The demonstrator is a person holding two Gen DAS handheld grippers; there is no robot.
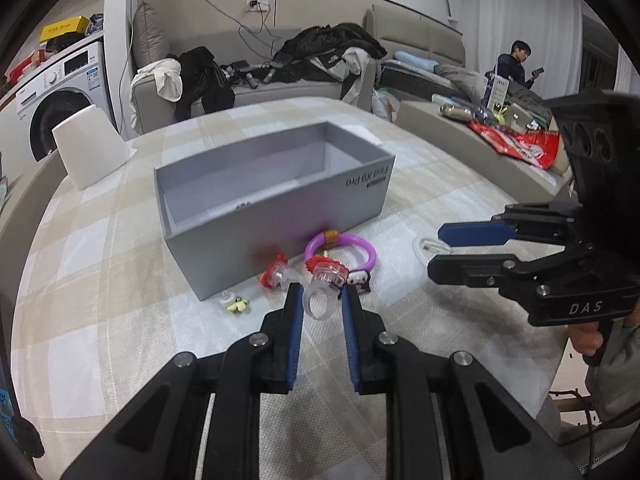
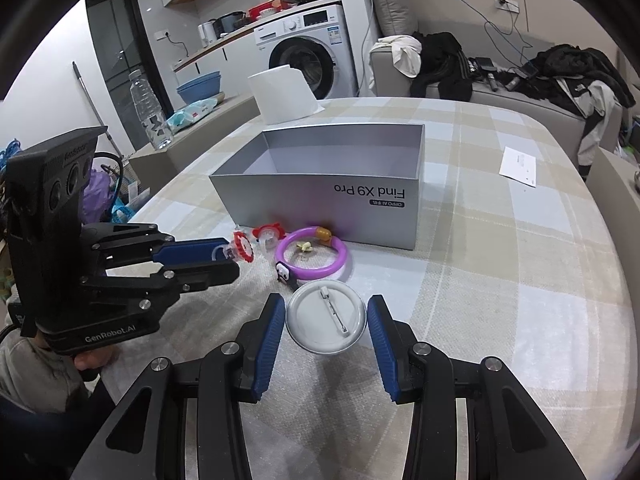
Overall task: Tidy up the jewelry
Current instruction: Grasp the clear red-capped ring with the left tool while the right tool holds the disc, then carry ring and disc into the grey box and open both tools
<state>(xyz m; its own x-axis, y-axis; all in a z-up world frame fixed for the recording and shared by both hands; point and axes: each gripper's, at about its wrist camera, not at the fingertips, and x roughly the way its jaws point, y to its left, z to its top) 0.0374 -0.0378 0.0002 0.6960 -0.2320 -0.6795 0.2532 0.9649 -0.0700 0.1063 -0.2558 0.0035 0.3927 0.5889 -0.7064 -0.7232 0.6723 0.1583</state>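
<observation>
**Two grippers close in on scattered trinkets as grey box waits unfilled**

The left gripper has its blue-padded jaws narrowed around a clear plastic ring with a red-frilled top; the right wrist view shows that ring pinched between the fingers and raised off the cloth. The right gripper stands with jaws spread wide on either side of a round white pin badge lying back-up on the table, its pads near the rim but, as far as can be told, not yet pressing it.

Just beyond the jaws, a second red-topped ring, a purple bracelet with an orange bead, a small penguin charm touching the bracelet and a pale yellow flower piece lie on the checked tablecloth, hard against the near wall of the open grey phone box. A tiny yellow item sits inside the bracelet's loop.

What can be seen of the box interior is bare. The sorting appears barely started: one ring is in hand, the badge is about to be gripped, and every other piece remains to be moved, presumably into the box.
</observation>
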